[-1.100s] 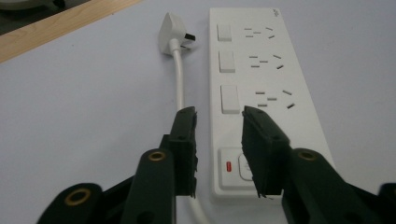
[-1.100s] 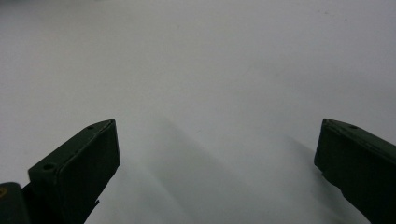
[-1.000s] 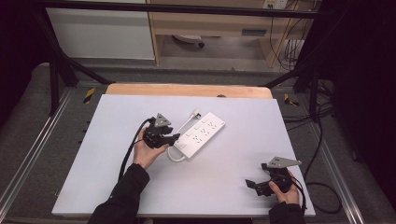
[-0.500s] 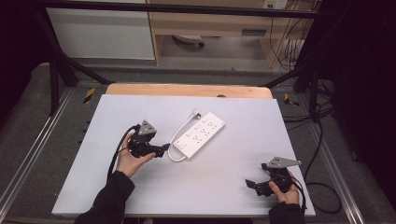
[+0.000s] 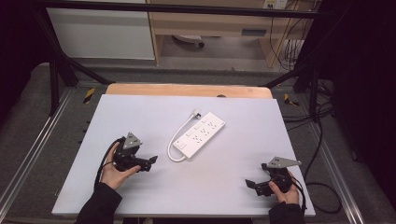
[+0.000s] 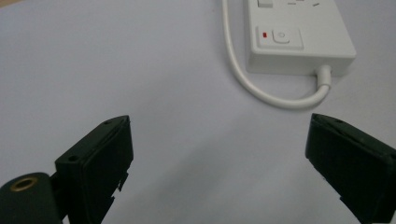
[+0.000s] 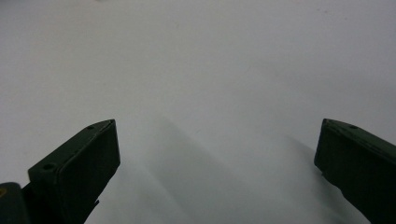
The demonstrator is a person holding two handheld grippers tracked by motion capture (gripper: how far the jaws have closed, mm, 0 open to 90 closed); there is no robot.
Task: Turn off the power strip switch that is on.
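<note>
A white power strip (image 5: 200, 133) lies slantwise in the middle of the pale table (image 5: 140, 112), its white cable (image 5: 174, 140) looping from its near end round to a plug (image 5: 197, 112) at the far side. My left gripper (image 5: 150, 163) rests low at the table's left, open and empty, pointing right. In the left gripper view the strip's switch end (image 6: 289, 37) and cable loop (image 6: 285, 100) lie just ahead of the wide-spread jaws. My right gripper (image 5: 251, 184) sits near the front right corner, open, with bare table between its jaws.
A wooden board edge (image 5: 187, 89) runs along the table's far side. Metal frame rails (image 5: 28, 154) flank both sides. Cables (image 5: 322, 140) trail on the floor to the right, and shelving (image 5: 210, 23) stands beyond the table.
My left gripper has drawn back from the power strip toward the front left of the table, leaving the strip where it lay. The right gripper has stayed still.
</note>
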